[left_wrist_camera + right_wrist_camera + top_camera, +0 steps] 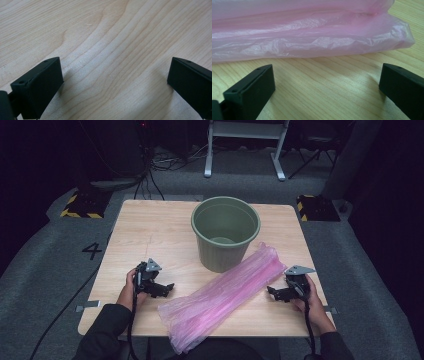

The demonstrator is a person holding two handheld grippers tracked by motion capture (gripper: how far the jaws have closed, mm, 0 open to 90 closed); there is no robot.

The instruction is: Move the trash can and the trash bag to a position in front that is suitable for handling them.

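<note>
The pink bag (225, 295) lies flat on the table (150, 230), just in front of the green bin (226, 232), probably ready to line it. The left gripper (167, 289) and right gripper (272, 292) rest beside the bag, both released and empty.

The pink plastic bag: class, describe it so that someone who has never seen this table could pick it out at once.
Start at the light wooden table and find the round green plastic bin standing near its middle. The pink plastic bag lies flat in front of the bin, running diagonally toward the near edge. It alone is translucent, crinkled and pink.
</note>
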